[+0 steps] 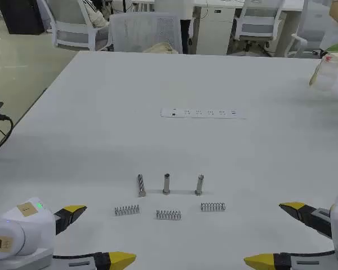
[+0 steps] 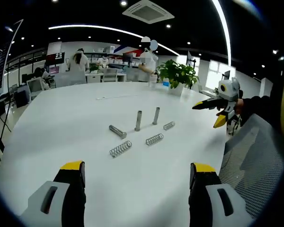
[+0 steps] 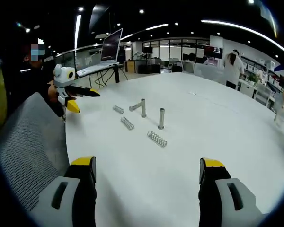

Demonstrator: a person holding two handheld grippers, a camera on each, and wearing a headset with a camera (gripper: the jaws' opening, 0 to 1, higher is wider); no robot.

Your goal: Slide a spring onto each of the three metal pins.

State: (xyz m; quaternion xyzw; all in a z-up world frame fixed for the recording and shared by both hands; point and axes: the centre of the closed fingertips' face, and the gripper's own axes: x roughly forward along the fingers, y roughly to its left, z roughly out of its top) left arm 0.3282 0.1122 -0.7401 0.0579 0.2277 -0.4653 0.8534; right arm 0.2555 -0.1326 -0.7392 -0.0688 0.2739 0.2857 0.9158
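Head view shows your left hand-held gripper (image 1: 104,233) and right hand-held gripper (image 1: 267,233) open and empty; the springs (image 1: 168,214) on the desk (image 1: 158,84) by the pins (image 1: 166,184) look light and squashy, so pinch one gently round its middle.

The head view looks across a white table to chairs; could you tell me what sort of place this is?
Probably an open office or lab: mesh office chairs stand behind the white table, a power strip lies on it, and a ceiling air vent shows overhead.
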